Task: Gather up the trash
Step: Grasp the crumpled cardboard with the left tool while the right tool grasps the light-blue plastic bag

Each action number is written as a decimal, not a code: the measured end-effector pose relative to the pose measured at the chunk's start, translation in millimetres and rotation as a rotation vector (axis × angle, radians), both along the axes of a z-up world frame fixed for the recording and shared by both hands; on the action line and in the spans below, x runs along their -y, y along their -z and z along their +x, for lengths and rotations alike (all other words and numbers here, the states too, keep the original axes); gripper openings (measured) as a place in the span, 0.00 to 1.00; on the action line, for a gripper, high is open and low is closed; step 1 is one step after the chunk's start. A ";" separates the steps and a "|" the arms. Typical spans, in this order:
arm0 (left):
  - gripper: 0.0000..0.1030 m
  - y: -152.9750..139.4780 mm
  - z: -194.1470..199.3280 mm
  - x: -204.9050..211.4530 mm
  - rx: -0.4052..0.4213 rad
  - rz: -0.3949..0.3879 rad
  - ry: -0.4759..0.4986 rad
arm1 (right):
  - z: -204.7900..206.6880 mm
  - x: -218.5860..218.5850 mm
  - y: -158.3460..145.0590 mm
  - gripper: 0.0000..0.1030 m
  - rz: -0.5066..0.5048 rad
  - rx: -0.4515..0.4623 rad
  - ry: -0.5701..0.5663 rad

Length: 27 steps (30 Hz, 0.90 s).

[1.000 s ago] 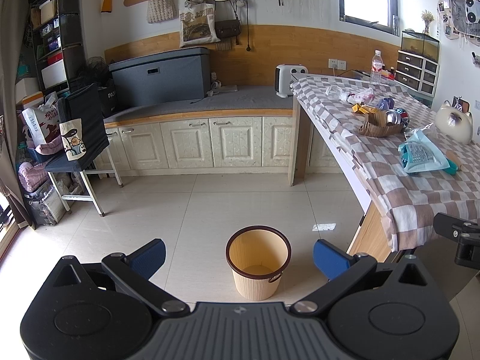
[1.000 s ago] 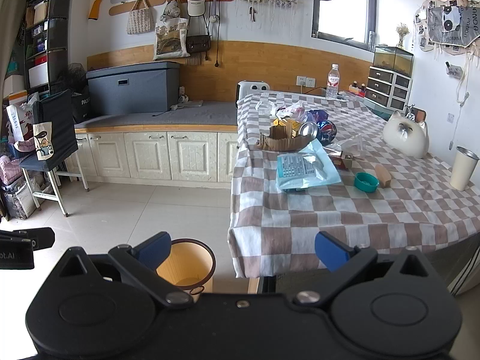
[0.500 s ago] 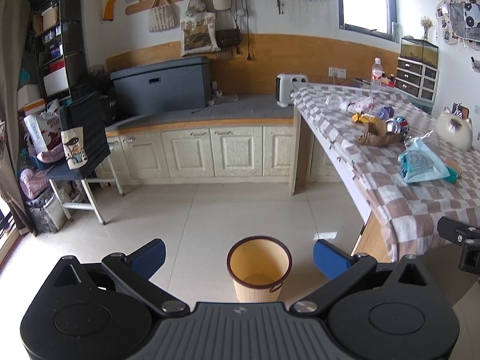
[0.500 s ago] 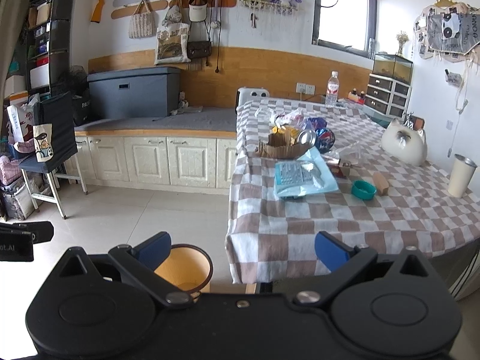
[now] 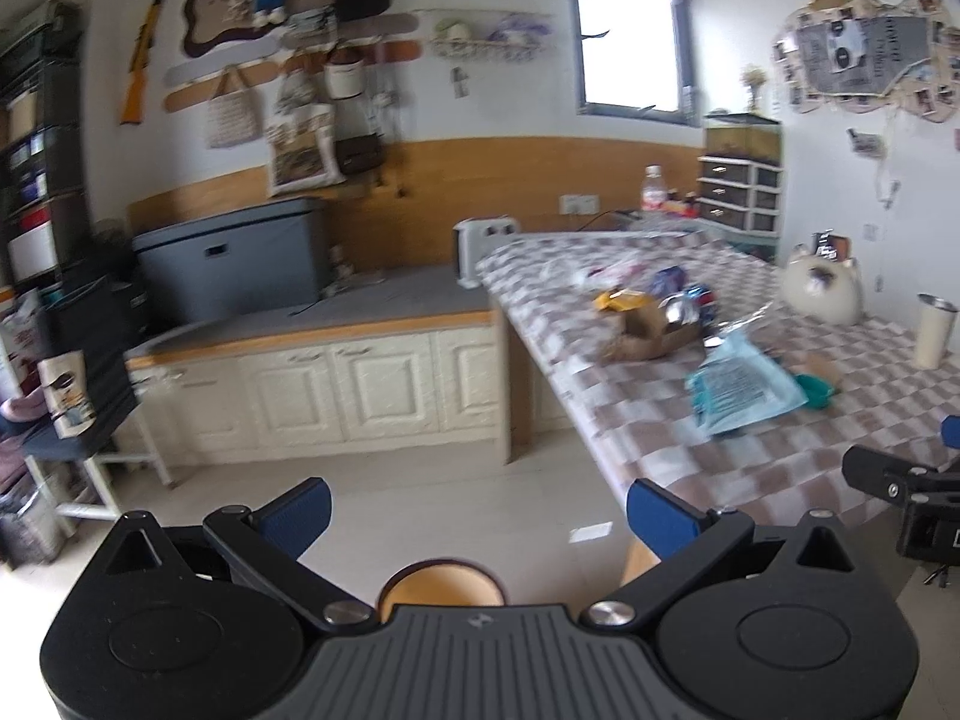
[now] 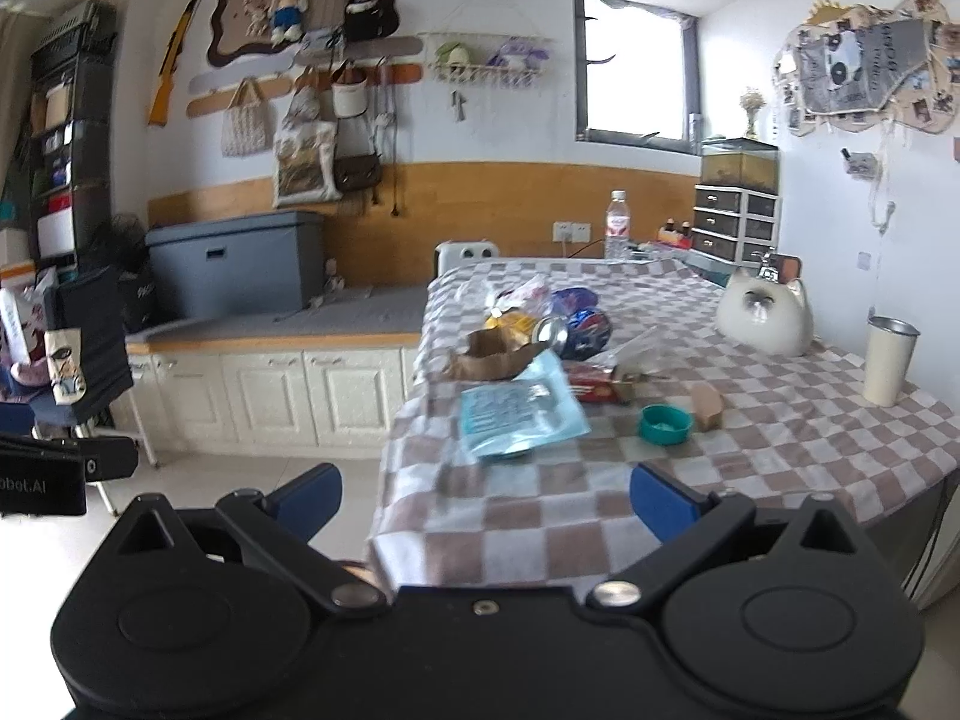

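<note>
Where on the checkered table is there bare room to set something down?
Free: the near edge of the table, in front of the blue packet and teal lid, and the stretch right of the lid toward the cream cup. Crowded: mid-table, from the paper bag and can back.

The left tool (image 5: 477, 513) has its two blue-padded fingers (image 5: 298, 516) spread wide apart with nothing between them, its black body filling the bottom of its own view. The right tool (image 6: 483, 501) is likewise spread wide and empty, fingers (image 6: 660, 504) pointing forward. Each shows at the edge of the other's view: the right tool's black frame to the left tool's right, and the reverse.
</note>
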<state>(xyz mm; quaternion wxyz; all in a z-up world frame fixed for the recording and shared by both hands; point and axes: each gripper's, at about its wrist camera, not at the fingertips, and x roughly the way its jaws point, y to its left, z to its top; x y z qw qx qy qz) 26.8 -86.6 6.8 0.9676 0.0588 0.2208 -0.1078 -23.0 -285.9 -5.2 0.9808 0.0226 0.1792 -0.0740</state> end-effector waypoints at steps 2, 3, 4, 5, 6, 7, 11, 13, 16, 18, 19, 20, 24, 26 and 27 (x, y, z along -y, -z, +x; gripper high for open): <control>1.00 1.0 8.5 13.3 -0.005 0.004 0.043 | 3.9 14.1 3.2 1.00 0.015 0.008 0.011; 1.00 2.0 12.6 21.7 -0.015 0.005 0.077 | 5.5 20.6 5.0 1.00 0.022 0.010 0.019; 1.00 3.4 16.1 29.5 -0.020 0.008 0.110 | 7.5 28.6 7.3 1.00 0.030 0.012 0.037; 1.00 4.8 18.7 37.7 -0.020 0.014 0.141 | 10.0 37.3 9.8 1.00 0.035 0.020 0.063; 1.00 6.2 21.7 46.5 -0.019 0.025 0.164 | 11.8 44.0 11.9 1.00 0.038 0.028 0.085; 1.00 7.6 24.7 55.6 -0.014 0.037 0.183 | 12.6 50.2 13.4 1.00 0.042 0.036 0.099; 1.00 13.5 39.3 82.1 -0.017 0.050 0.260 | 23.1 80.0 21.8 1.00 0.082 0.083 0.141; 1.00 15.7 49.9 92.1 -0.032 0.045 0.292 | 29.1 92.5 25.1 1.00 0.118 0.108 0.149; 1.00 15.9 70.7 103.8 -0.054 0.036 0.338 | 46.4 109.6 27.7 1.00 0.181 0.098 0.144; 1.00 9.5 86.7 110.8 -0.045 0.032 0.361 | 60.5 117.7 30.5 1.00 0.230 0.092 0.125; 1.00 6.0 95.3 114.7 -0.037 0.035 0.362 | 68.1 120.9 31.5 1.00 0.256 0.087 0.118; 1.00 1.6 103.8 117.0 -0.026 0.036 0.362 | 76.6 123.4 32.8 1.00 0.281 0.082 0.110; 1.00 -17.8 144.4 125.7 0.000 0.034 0.370 | 105.7 127.5 37.9 1.00 0.369 0.060 0.088; 1.00 -25.0 170.8 131.0 -0.027 0.025 0.387 | 117.5 127.5 39.7 1.00 0.413 0.053 0.069; 1.00 -27.8 183.2 135.5 -0.048 0.019 0.387 | 122.4 126.1 40.2 1.00 0.428 0.052 0.061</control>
